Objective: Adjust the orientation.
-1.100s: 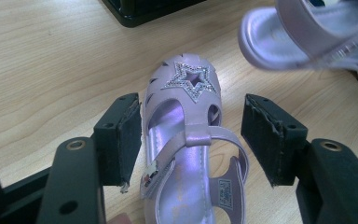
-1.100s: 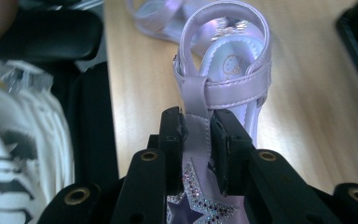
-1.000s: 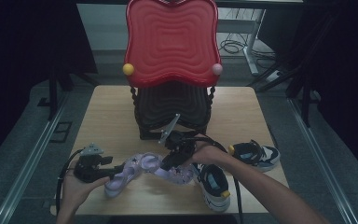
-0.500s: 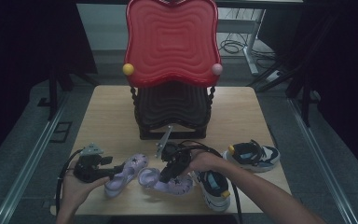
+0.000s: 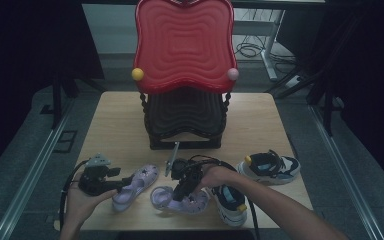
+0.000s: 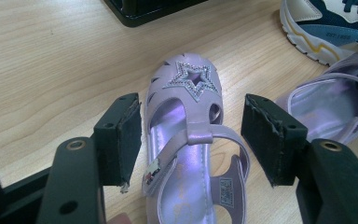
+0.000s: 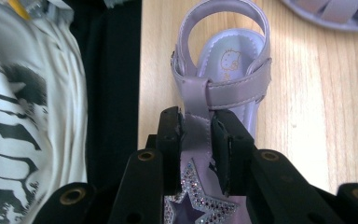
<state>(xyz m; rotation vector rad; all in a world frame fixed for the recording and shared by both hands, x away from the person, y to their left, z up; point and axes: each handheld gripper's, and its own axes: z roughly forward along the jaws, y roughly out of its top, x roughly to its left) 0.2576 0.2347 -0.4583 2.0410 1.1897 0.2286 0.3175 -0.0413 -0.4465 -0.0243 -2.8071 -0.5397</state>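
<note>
Near the counter's front edge, the right gripper (image 7: 196,140) pinches the centre strap of one lilac sandal (image 7: 219,70), seemingly light and pliable, best held there, while the left gripper (image 6: 191,135), jaws spread, straddles the other sandal (image 6: 186,140).

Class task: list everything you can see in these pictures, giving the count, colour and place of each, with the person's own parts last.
Sandals: two, lilac with star fronts; one front left, one front centre.
Sneakers: two, white and navy; one at right, one beside the centre sandal.
Shoe rack: one, red top, black lower tier, at the back.
Table: one, light wood.
Left gripper: black, jaws open around the left sandal.
Right gripper: black, shut on the centre sandal's strap.
</note>
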